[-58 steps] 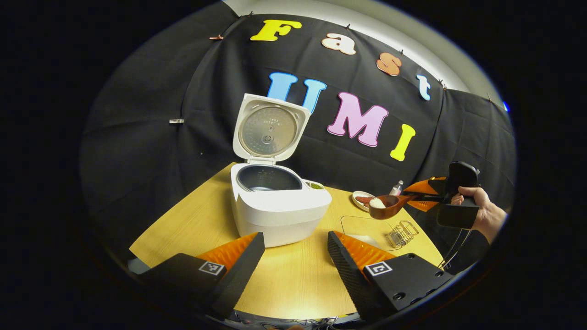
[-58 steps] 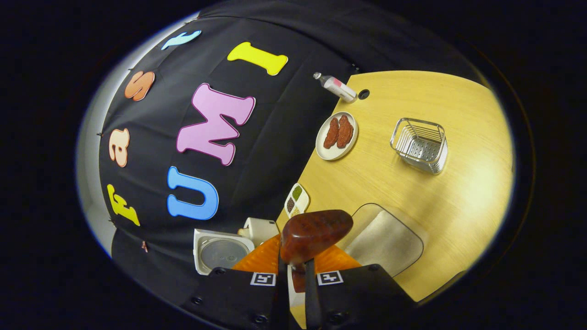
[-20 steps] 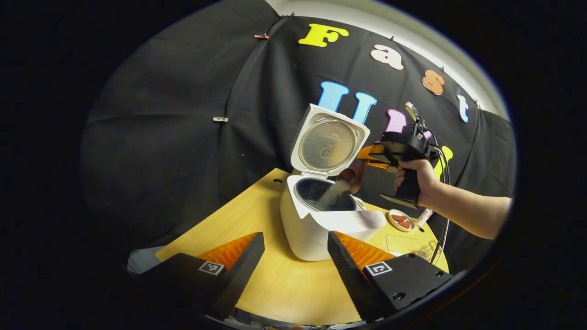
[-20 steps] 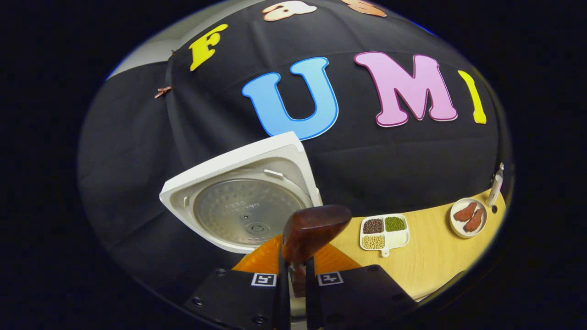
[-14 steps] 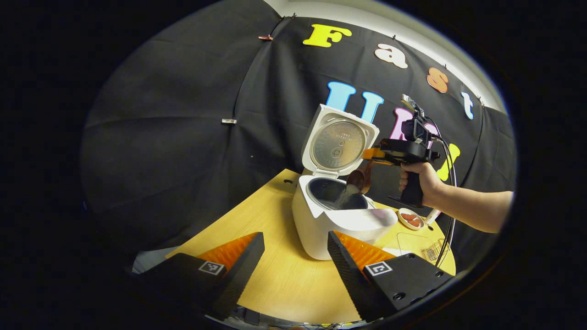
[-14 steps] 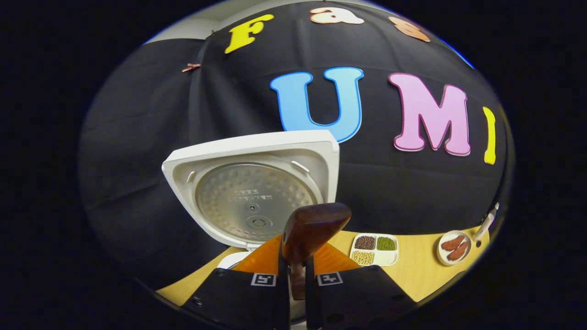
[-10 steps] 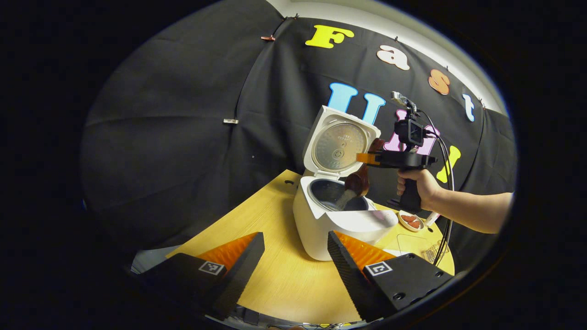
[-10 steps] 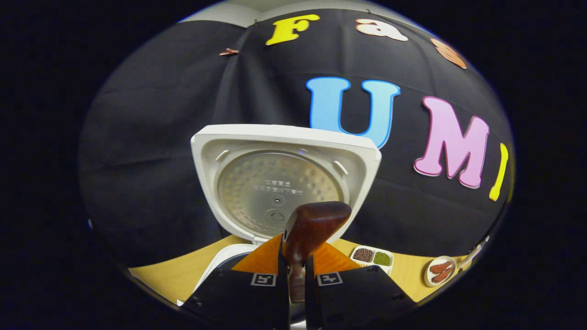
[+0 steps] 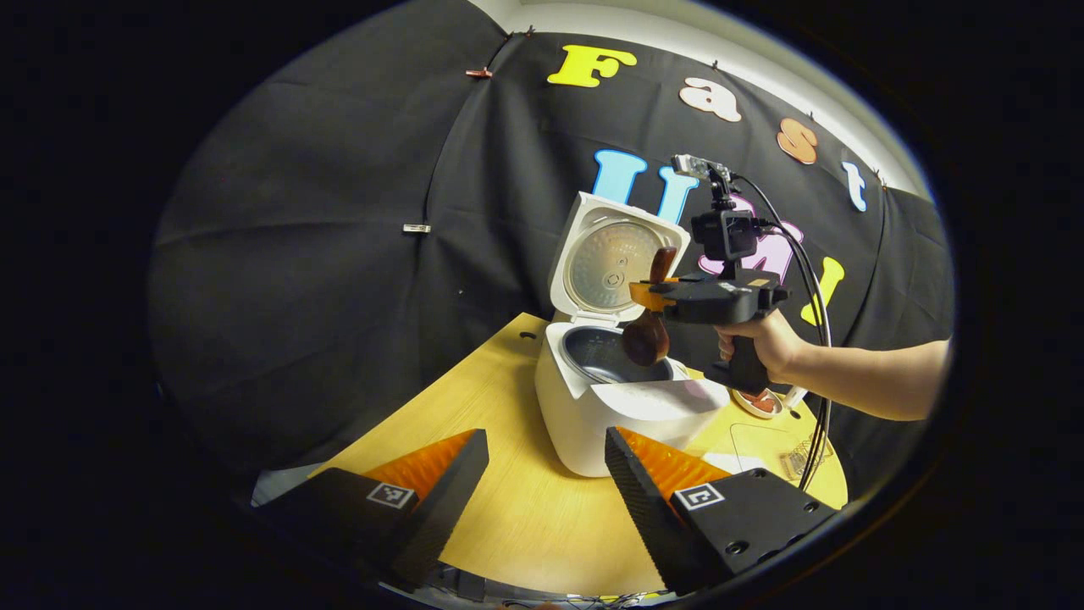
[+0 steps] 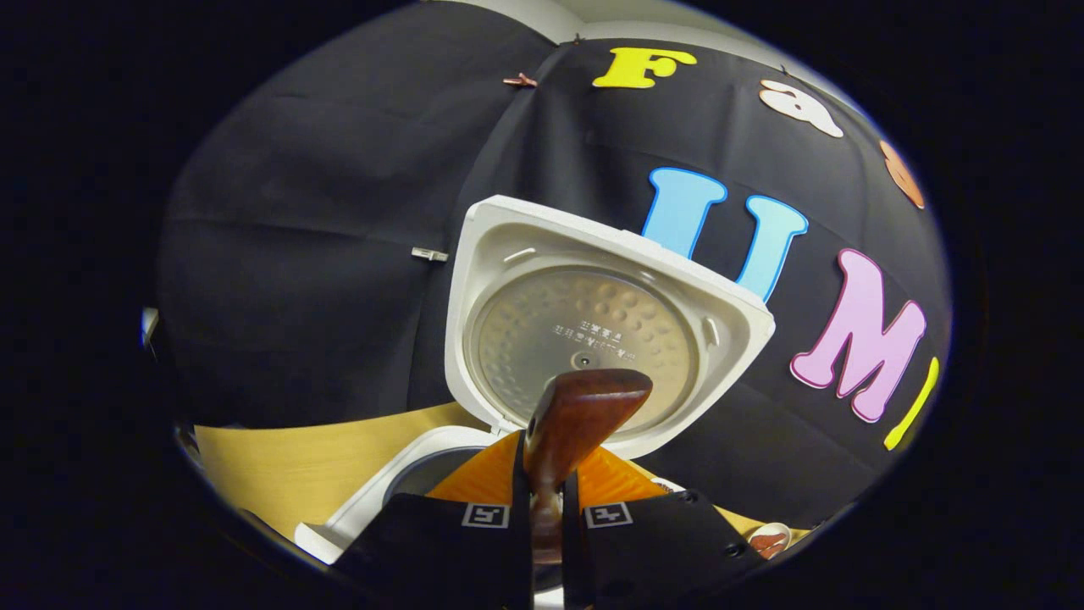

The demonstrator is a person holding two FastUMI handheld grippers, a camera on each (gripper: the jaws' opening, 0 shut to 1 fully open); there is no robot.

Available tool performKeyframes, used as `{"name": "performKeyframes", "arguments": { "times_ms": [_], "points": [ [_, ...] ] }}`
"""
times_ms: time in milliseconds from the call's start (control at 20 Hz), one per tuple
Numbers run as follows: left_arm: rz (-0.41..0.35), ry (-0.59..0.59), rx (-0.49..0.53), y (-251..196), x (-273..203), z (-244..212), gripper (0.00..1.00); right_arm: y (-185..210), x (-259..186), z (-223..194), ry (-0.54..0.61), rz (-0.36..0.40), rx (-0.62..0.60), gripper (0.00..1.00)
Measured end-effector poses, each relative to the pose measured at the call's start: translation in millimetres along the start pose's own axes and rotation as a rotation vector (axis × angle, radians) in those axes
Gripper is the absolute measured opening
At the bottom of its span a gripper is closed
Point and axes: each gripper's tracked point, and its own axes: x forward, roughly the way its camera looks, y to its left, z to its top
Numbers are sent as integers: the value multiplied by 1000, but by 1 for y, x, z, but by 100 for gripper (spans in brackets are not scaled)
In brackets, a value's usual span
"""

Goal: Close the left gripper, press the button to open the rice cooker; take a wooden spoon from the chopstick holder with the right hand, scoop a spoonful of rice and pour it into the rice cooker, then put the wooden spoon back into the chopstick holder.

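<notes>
Rice cooker: white, on wooden table, lid up, dark inner pot exposed. In right gripper view the lid's metal inner plate faces cam, cooker rim at bottom left.
Wooden spoon: pinched by the handle in right gripper, hangs near vertical, bowl end down, over the pot's right rim, above pot, not touching it. Handle end sticks up between the fingers in right gripper view. Can't tell if any rice is left in the bowl.
Right gripper: narrow, both fingers clamped on spoon handle; a hand holds its grip, forearm coming in from right.
Left gripper: wide apart, nothing between fingers, low over table's near edge, well short of cooker.
Other: small plate w/ reddish food just right of cooker, partly behind the hand; wire chopstick holder near table's right edge.
</notes>
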Motion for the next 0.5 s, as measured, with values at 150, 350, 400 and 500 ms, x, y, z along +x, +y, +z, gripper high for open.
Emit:
{"name": "performKeyframes", "arguments": {
  "times_ms": [150, 350, 400, 500],
  "points": [
    [-11, -3, 11, -7, -2, 1, 96, -24, -20, 24, -32, -23, 164, 18],
    [-35, -14, 38, -24, -3, 6, 96, -66, -63, 43, -63, -49, 306, 17],
    [-45, -14, 44, -30, -4, 6, 96, -76, -80, 46, -73, -53, 320, 17],
    [-64, -17, 54, -43, -3, 6, 96, -97, -115, 51, -94, -63, 346, 17]
  ]
}}
